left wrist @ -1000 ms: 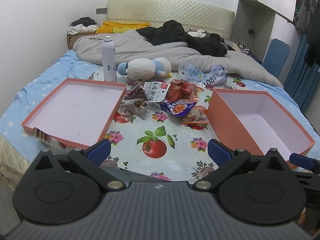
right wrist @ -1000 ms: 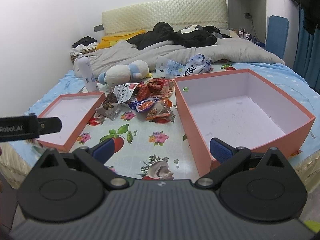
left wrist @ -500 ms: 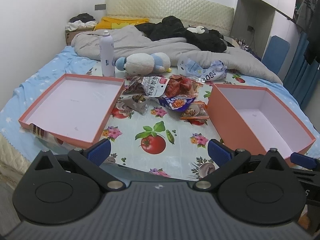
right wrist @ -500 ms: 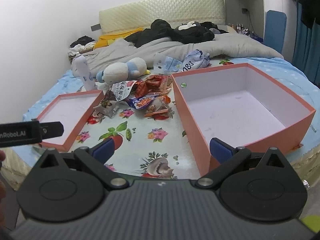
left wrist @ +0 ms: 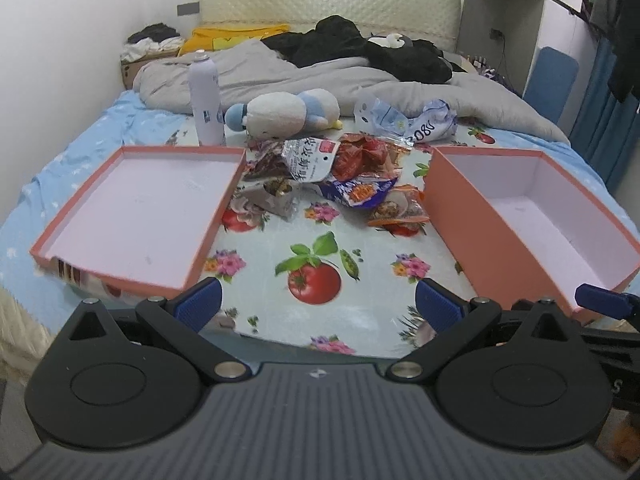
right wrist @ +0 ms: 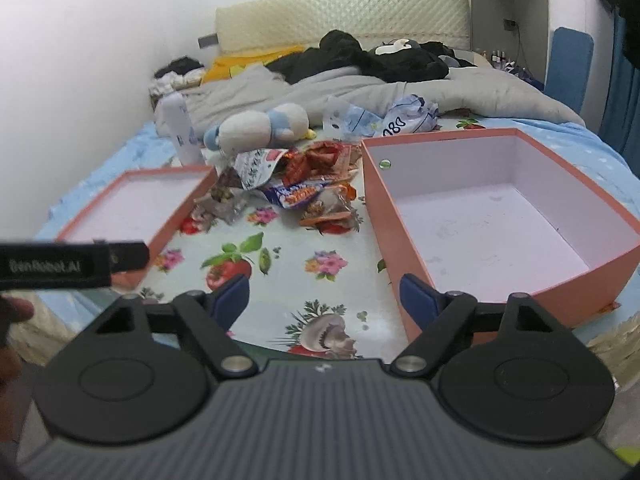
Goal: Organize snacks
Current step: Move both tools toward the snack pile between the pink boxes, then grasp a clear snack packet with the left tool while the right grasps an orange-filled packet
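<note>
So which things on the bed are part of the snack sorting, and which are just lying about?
Part of the job:
- snack packets, piled between the boxes
- shallow pink tray, nothing in it
- deep pink box, nothing in it

Just lying about:
- plush toy
- white spray can
- crumpled plastic bag
- grey quilt

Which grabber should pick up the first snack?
Probably the left gripper: its open jaws face the snack pile straight ahead. From the right gripper, the pile sits off to the left.
</note>
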